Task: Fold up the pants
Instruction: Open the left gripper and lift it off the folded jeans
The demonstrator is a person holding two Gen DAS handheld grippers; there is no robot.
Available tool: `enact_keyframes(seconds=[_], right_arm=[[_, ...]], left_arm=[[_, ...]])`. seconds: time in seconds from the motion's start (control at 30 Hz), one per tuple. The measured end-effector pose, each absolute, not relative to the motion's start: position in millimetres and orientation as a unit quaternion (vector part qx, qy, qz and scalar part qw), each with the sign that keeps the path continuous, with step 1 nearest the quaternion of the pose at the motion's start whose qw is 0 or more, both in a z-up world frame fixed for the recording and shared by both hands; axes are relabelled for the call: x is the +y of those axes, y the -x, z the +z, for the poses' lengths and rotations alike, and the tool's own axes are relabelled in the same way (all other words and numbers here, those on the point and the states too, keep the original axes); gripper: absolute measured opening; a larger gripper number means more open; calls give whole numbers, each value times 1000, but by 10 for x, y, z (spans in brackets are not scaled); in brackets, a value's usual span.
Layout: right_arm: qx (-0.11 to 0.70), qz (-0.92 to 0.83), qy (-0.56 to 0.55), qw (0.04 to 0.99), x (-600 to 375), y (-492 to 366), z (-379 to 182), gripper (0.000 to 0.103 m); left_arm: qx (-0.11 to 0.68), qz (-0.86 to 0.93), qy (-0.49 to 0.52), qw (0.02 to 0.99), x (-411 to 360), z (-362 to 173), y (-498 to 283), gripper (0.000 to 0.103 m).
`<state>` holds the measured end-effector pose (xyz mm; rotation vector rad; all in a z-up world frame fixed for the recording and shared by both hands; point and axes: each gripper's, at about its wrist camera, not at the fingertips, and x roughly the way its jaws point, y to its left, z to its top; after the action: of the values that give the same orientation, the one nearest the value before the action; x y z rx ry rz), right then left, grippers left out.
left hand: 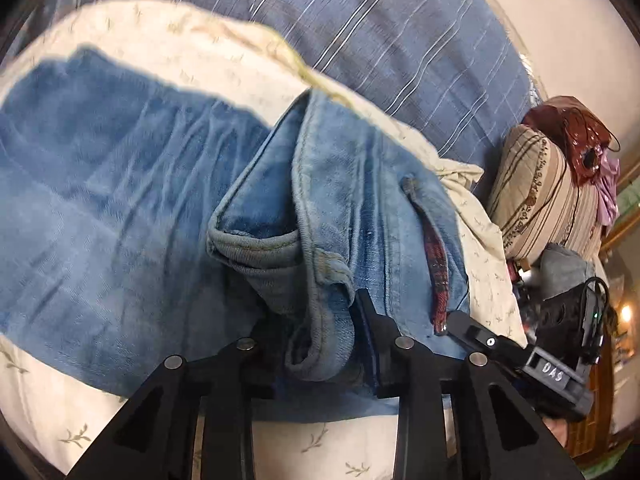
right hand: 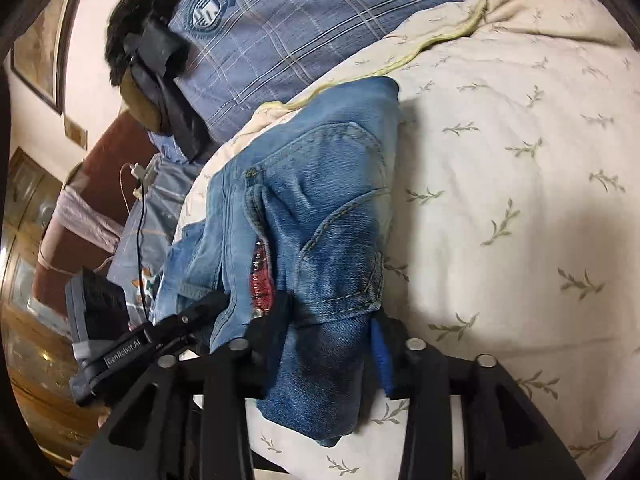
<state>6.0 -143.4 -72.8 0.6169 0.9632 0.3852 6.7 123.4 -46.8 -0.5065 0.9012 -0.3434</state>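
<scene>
The blue jeans [left hand: 120, 184] lie on a bed, on a cream blanket [right hand: 520, 160] with little leaf prints. The left tongs [left hand: 320, 340] pinch a bunched fold of the jeans near the waistband. The right tongs [right hand: 328, 344] pinch another part of the jeans by the back pocket. A blue striped pillow [left hand: 400, 40] lies past the far edge of the blanket.

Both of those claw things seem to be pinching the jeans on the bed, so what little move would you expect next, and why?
Probably carry the gripped end across toward the flat legs and lay it down. The left gripper and right gripper each clamp a bunched edge of the jeans, near the open fly, while the rest lies spread on the leaf-print quilt, unfolded.
</scene>
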Motion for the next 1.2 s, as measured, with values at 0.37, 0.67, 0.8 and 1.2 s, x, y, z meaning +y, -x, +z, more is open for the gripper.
enact_keyframes(seconds=[0.37, 0.67, 0.8, 1.2], right_arm=[[446, 194, -311, 817, -1461, -58, -659, 28], [463, 189, -310, 809, -1502, -63, -815, 42], [459, 178, -289, 821, -1475, -53, -784, 51], [447, 158, -278, 836, -1500, -1, -724, 61]], left_arm=[[402, -171, 225, 871, 1150, -315, 61, 30], [439, -154, 218, 858, 1146, -477, -19, 38], [437, -147, 203, 864, 1157, -349, 31, 40], [393, -103, 244, 881, 1593, -78, 404, 54]])
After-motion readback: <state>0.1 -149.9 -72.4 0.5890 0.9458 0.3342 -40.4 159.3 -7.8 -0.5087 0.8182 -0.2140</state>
